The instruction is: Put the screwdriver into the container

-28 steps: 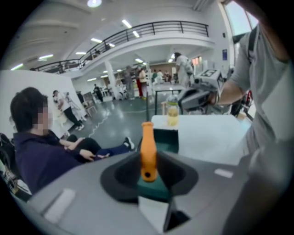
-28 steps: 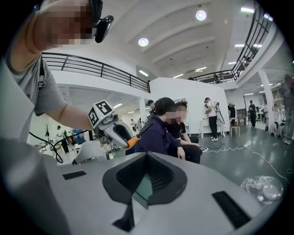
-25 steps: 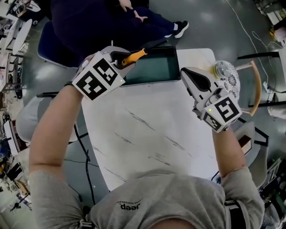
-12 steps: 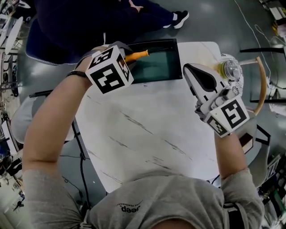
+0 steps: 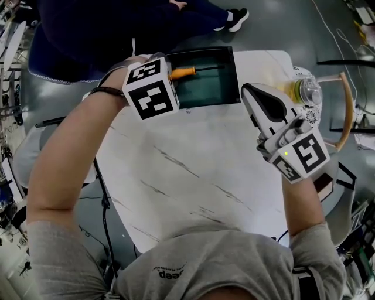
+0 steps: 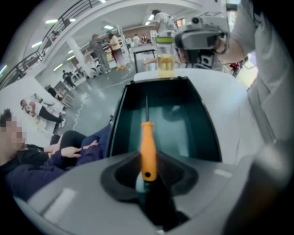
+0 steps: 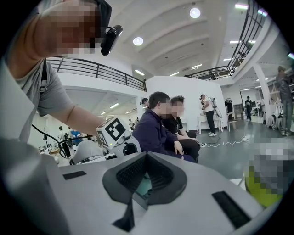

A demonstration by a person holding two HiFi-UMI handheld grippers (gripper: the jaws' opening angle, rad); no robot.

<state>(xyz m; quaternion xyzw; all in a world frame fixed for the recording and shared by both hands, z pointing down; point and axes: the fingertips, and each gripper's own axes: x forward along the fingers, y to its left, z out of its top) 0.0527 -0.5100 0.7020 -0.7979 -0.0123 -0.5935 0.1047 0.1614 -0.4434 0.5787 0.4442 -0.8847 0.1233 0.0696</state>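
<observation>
A white marble-veined table stands on a grey floor. The left gripper clamps an orange-handled screwdriver over the dark green rectangular container; the right gripper has its jaws together, empty.

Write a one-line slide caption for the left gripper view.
Left gripper holds the screwdriver by its orange handle, shaft pointing into the dark container.

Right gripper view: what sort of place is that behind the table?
Probably a large open workshop or lab hall. It has a railed upper balcony, round lamps set in a high white ceiling, and people standing around distant white tables on a bare grey floor.
</observation>
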